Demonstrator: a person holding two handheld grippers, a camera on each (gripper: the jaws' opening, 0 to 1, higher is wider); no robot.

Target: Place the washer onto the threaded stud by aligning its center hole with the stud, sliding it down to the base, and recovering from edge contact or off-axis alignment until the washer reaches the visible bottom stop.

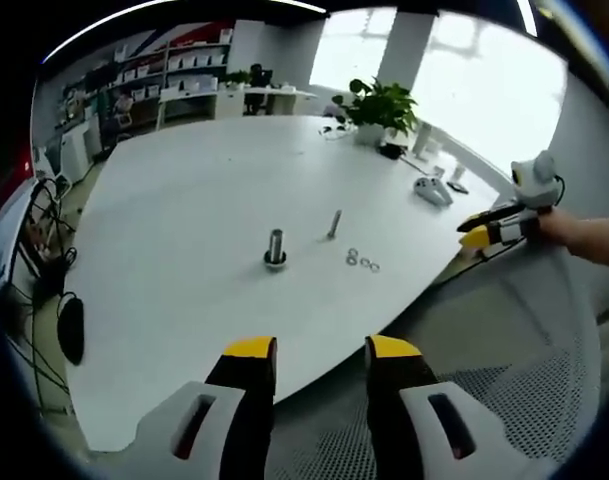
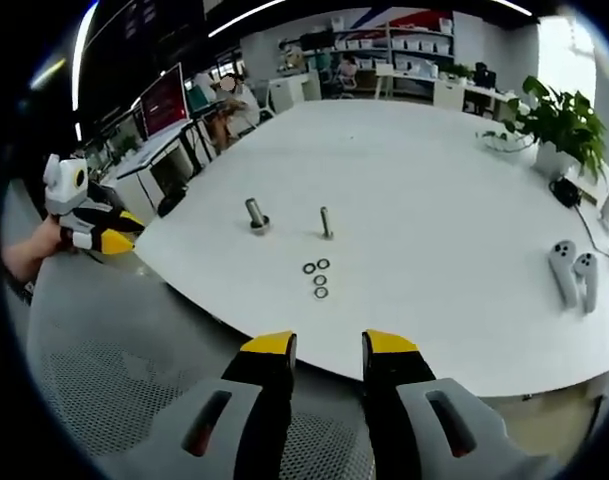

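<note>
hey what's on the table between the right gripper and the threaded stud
In the right gripper view, three loose washers lie on the white table between the right gripper and the thin threaded stud. The rest of that stretch is bare tabletop.

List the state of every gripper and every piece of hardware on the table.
left gripper: open, empty, held off the table edge
right gripper: open, empty, held off the table edge
washers: three, lying flat and loose on the table
threaded stud: upright, bare
thick bolt: upright on its base
</note>
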